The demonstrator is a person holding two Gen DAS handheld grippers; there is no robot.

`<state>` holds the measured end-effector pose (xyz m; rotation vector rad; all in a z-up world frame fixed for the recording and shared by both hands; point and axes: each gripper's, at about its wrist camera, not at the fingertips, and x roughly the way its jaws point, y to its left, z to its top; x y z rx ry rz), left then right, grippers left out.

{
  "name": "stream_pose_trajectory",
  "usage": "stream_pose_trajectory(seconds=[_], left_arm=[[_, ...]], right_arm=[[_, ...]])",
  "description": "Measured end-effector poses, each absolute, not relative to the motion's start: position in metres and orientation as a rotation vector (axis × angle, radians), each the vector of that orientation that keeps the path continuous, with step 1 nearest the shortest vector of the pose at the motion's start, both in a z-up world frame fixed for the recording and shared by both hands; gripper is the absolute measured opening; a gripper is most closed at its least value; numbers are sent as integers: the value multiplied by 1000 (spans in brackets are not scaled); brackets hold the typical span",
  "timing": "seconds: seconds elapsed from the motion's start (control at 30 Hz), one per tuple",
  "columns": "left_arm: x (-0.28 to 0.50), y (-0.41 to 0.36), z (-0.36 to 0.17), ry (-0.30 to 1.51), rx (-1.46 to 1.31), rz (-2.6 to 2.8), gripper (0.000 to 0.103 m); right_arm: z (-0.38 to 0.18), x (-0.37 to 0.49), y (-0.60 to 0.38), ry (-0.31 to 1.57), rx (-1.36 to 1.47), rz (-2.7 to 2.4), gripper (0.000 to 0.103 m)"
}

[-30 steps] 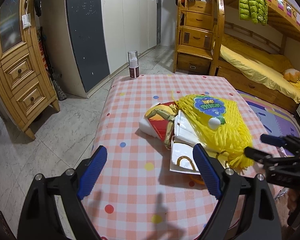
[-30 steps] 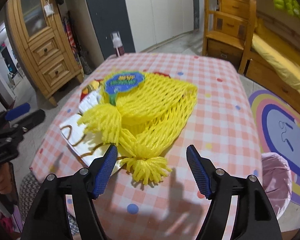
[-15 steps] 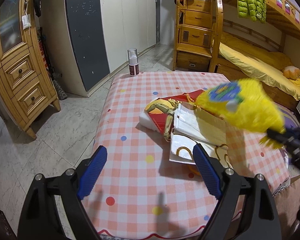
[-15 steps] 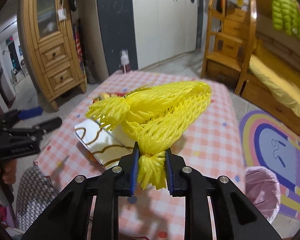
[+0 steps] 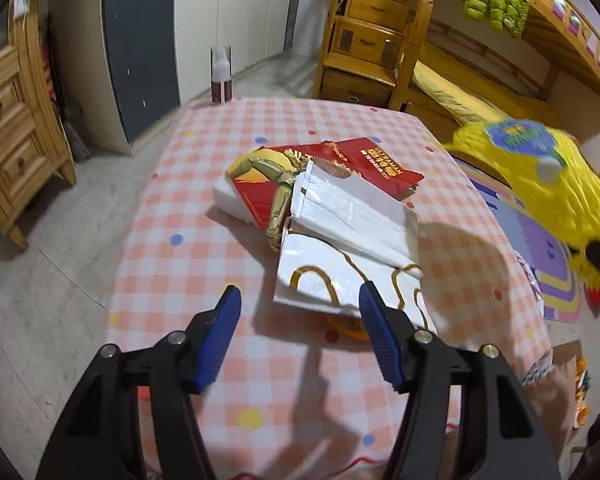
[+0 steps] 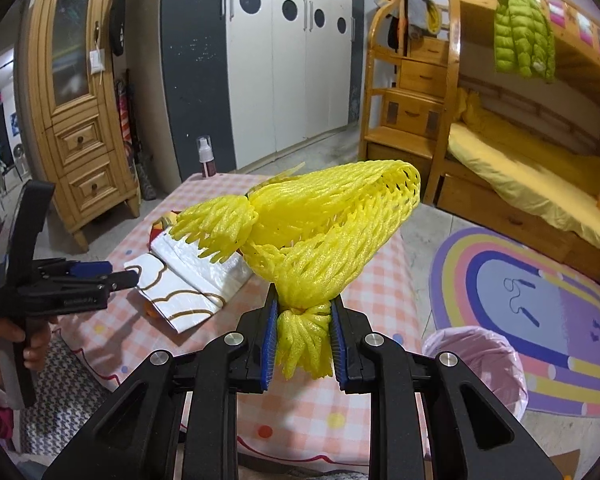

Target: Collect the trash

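My right gripper (image 6: 303, 340) is shut on the knotted end of a yellow foam net (image 6: 320, 224) and holds it in the air above the table's right side; the net also shows in the left wrist view (image 5: 548, 184). My left gripper (image 5: 300, 320) is open and empty, just short of a white plastic bag with gold lines (image 5: 348, 256). A red printed packet (image 5: 324, 164) and a white foam block (image 5: 228, 200) lie behind the bag. The left gripper also shows in the right wrist view (image 6: 112, 274).
The table has a pink checked cloth (image 5: 204, 184). A spray bottle (image 5: 221, 76) stands at its far corner. A bin lined with a pink bag (image 6: 476, 364) stands on the floor right of the table. A rainbow rug (image 6: 540, 292), bunk bed and wooden cabinet surround it.
My right gripper closed on the yellow net's knotted end and lifted it off the table toward the right. My left gripper moved forward, closer to the white bag.
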<state>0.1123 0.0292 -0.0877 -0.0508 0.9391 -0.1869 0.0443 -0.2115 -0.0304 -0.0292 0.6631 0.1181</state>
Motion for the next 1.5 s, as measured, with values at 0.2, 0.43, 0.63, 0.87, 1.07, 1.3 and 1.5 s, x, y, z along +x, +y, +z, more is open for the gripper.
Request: stream_pose_trajectory(seconds=[0.2, 0.43, 0.63, 0.87, 1.07, 1.3, 1.5], left_arm=[[126, 30, -104, 1010, -135, -216, 50], [120, 19, -78, 929, -99, -246, 0], [106, -4, -36, 809, -4, -288, 0], [95, -30, -7, 749, 34, -369, 0], [83, -73, 30, 660, 94, -461, 0], [70, -98, 2, 702, 159, -474, 0], [62, -65, -69, 871, 191, -363, 36]], right_arm=[[-34, 43, -214, 675, -25, 125, 24], [-32, 37, -210, 665, -27, 131, 24], [-25, 25, -221, 633, -3, 106, 24], [-18, 11, -239, 598, 30, 68, 24], [-11, -3, -258, 570, 53, 22, 24], [-18, -14, -278, 590, 80, -25, 24], [-28, -11, -281, 622, 86, -21, 24]])
